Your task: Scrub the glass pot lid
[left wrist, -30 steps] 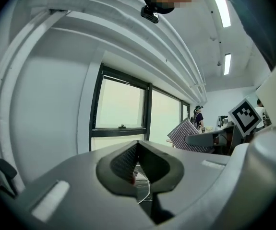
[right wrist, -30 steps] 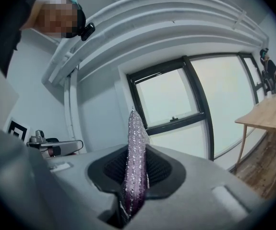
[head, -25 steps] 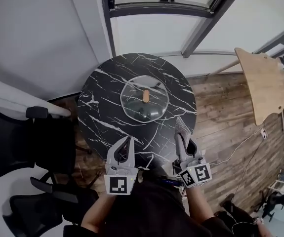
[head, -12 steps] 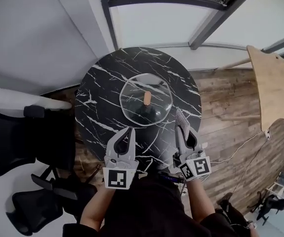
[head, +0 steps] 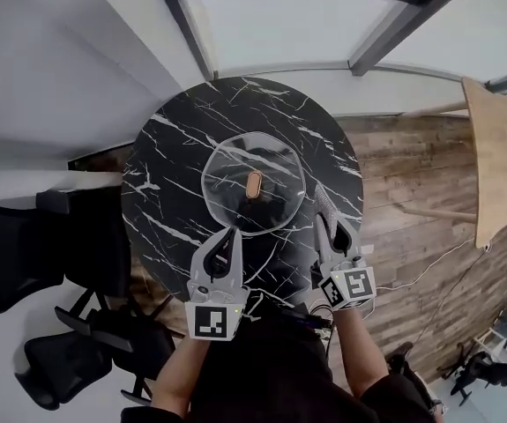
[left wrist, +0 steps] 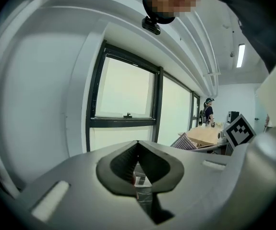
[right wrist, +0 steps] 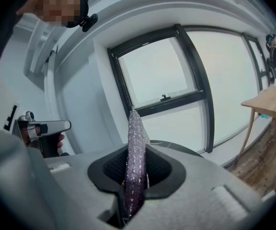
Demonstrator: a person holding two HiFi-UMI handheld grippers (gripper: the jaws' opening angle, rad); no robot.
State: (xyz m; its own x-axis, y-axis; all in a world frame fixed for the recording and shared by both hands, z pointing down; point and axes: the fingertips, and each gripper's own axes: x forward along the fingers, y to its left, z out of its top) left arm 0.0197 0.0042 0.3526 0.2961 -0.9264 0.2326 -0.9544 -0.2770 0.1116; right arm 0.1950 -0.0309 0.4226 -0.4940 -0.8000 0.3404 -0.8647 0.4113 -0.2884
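soft daylight from the window (left wrist: 123,87), fisheye-bent edges, dark blurred corners

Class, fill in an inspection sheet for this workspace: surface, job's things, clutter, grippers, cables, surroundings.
Surface: round black marble table.
Job's things: glass lid lying mid-table, knob up; scrubber in right gripper.
Clutter: nothing seen.
Grippers: left gripper shut, empty; right gripper shut on scrubber.
Cables: white cable on wood floor, right.
Surroundings: black chairs left, window ahead, wooden desk right.
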